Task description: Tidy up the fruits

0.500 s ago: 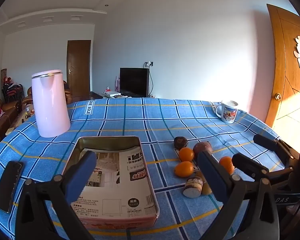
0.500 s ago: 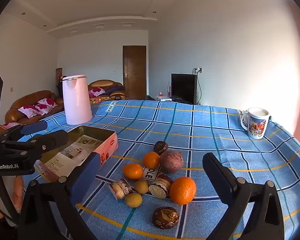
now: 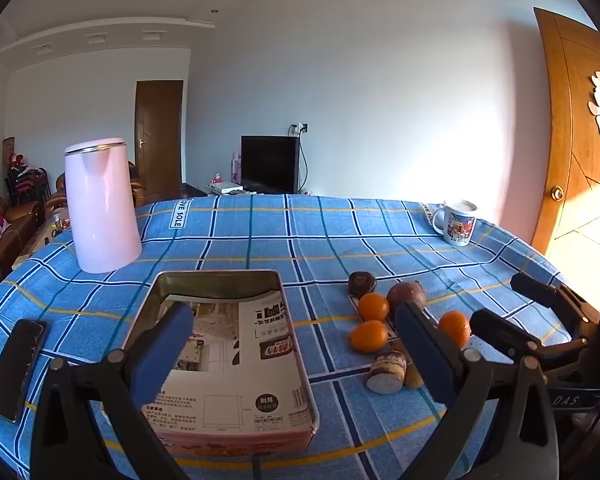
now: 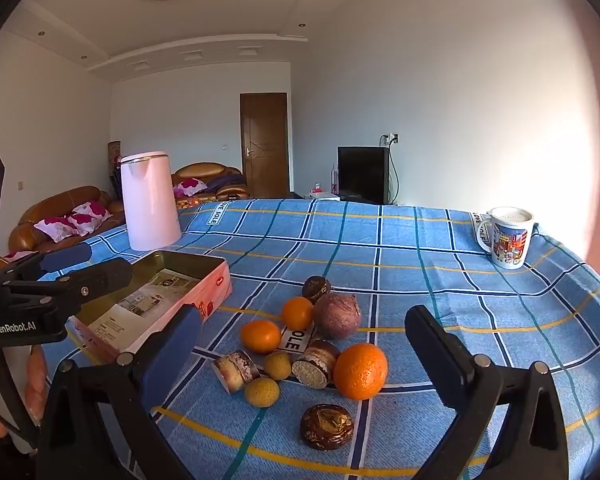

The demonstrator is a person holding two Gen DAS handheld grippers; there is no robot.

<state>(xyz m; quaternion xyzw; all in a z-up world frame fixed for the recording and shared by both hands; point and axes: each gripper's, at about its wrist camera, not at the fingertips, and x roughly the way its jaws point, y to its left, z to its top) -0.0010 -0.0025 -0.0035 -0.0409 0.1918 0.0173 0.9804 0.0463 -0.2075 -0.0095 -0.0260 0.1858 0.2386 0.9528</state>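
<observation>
Blue plaid tablecloth (image 4: 420,240), pink kettle (image 4: 150,200), orange tangerines (image 4: 360,370), pink-sided tin (image 4: 204,292) with gold interior

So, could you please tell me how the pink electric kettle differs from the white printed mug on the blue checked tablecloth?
The pink electric kettle is tall, plain and tapers upward; the white printed mug is short and carries a colourful picture. The kettle is closed by a lid, the mug open-topped. The kettle stands at the far left near the metal tin, the mug at the far right. Both stand upright on the blue checked tablecloth.
</observation>
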